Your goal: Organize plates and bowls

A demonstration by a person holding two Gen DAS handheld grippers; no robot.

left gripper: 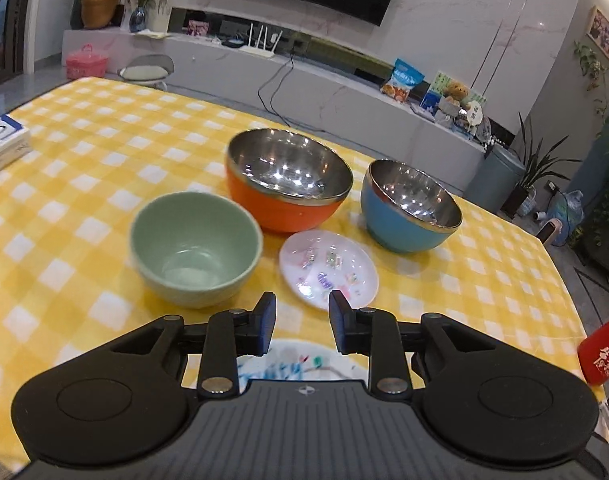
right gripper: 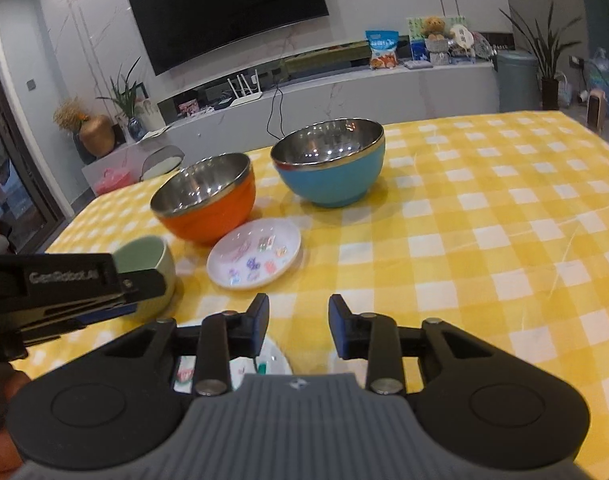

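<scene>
A: Report gripper state.

B: I read the left gripper (left gripper: 302, 322) with fingers apart and nothing between them. The right gripper (right gripper: 299, 326) is the same: fingers apart, no load.

A: Locate the tableware.

B: All of it sits on the checked tablecloth (left gripper: 84, 152). The green bowl (left gripper: 196, 242) is nearest my left fingers. The orange bowl (left gripper: 288, 184) stands behind it, the blue bowl (left gripper: 410, 206) to the right. The small plate (left gripper: 328, 268) lies between them, in front. A second plate (right gripper: 274, 358) lies under both grippers; its outline is mostly hidden, so I cannot confirm its shape.
</scene>
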